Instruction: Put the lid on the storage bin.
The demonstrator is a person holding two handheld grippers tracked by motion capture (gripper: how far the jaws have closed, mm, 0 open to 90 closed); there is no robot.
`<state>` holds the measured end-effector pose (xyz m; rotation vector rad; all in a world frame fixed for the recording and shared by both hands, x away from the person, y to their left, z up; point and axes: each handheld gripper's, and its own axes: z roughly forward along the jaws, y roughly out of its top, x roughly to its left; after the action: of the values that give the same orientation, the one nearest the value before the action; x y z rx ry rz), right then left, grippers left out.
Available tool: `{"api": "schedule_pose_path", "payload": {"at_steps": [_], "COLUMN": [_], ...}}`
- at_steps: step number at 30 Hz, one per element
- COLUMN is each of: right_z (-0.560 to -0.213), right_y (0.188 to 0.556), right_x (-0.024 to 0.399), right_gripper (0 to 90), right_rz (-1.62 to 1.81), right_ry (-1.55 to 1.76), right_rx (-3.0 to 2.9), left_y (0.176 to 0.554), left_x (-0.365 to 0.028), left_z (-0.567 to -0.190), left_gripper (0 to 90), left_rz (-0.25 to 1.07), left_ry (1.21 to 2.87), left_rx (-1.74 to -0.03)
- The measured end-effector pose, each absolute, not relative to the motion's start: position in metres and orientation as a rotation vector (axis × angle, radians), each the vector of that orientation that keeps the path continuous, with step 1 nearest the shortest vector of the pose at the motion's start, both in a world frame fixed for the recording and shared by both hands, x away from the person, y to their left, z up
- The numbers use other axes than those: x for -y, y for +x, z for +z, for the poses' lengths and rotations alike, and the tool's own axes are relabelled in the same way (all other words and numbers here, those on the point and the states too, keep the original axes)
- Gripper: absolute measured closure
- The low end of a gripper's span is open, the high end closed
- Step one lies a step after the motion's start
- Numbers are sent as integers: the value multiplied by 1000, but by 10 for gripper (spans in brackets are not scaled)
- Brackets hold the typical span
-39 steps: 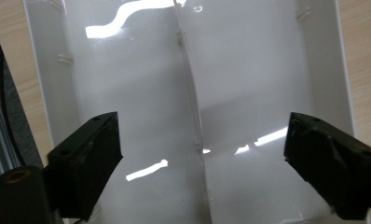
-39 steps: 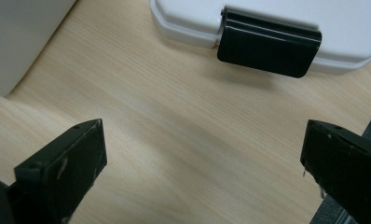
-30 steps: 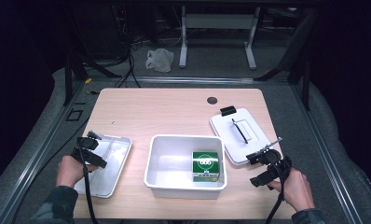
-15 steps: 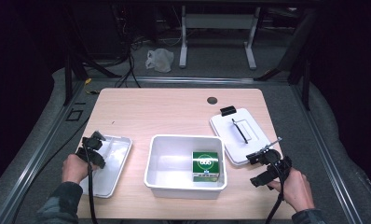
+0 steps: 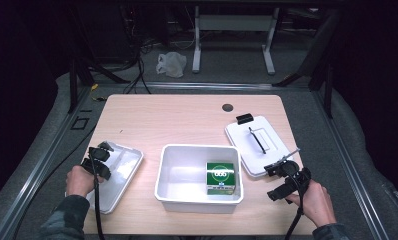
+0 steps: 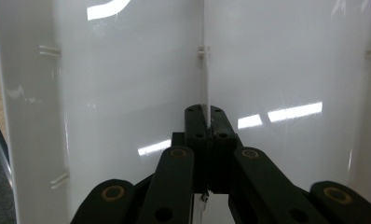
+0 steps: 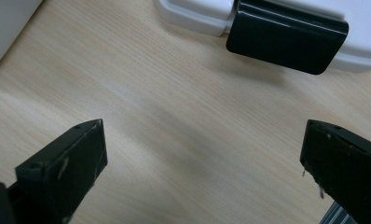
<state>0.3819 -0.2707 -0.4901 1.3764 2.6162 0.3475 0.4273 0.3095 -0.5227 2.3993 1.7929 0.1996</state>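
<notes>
The white bin (image 5: 199, 176) sits mid-table near the front edge, with a green box (image 5: 220, 176) tucked into its right front corner. Left of it, a shallow clear tray (image 5: 124, 167) hangs slightly past the table's (image 5: 177, 120) left front edge. The left gripper (image 6: 205, 122) has its 2 jaws pinched together on a thin upright rib of that tray. The right gripper (image 7: 202, 154) is spread wide over bare wood, just off the white lid's (image 5: 259, 142) front edge and black latch (image 7: 286, 35). The table's whole back half lies free.
</notes>
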Motion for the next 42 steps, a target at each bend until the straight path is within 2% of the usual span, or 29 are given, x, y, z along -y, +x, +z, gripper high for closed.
{"api": "schedule_pose_path", "payload": {"at_steps": [11,17,18,33,39,42], "right_z": [-491,-493,-492,-493,-494,-495], "right_y": [384,384,384,383,383,383], "right_x": [268,269,269,271,269,270], "right_gripper": [1,4,5,11,17,17], "right_rz": [348,342,345,342,334,331], "right_ry": [1341,1343,1343,1338,1326,1332], "right_rx": [-2639,-2637,-2647,-2658,-2664,-2663], "left_y": [420,419,419,427,424,422], "left_x": [-310,-304,-301,-293,-264,-235], "left_z": [-486,-458,-447,-373,-349,-340], "left_gripper": [892,892,892,892,892,892], "left_rz": [240,247,244,255,260,279], "left_ry": [2355,2420,2476,2588,2689,2753], "left_rx": [-1637,-1459,-1360,-1072,-936,-792]}}
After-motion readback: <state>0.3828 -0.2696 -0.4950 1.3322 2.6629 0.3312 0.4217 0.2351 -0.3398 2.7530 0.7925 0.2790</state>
